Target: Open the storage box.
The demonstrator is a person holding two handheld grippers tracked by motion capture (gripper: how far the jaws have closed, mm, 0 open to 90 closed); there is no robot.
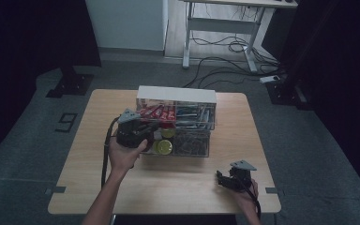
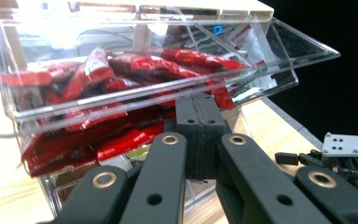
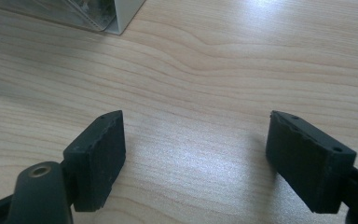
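Your right gripper point(image 1: 228, 180) sits idle near you on the wooden table point(image 1: 178, 183), jaws wide apart, empty. Your left gripper point(image 1: 143, 132) has its jaws closed together at the clear plastic drawer of red sachets point(image 2: 135, 74), which is tilted partway out of the white-topped organiser point(image 1: 176, 94); whether they pinch its edge I cannot tell. Drawer is open, no sachet picked yet.

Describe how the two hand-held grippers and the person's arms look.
Both are black, blocky tools. The left hand-held gripper carries a grey three-cornered plate and trails a black cable. The right hand-held gripper has the same plate, a cable, and thick black rectangular pads with pitted edges. The forearms are bare, with no sleeves in sight.
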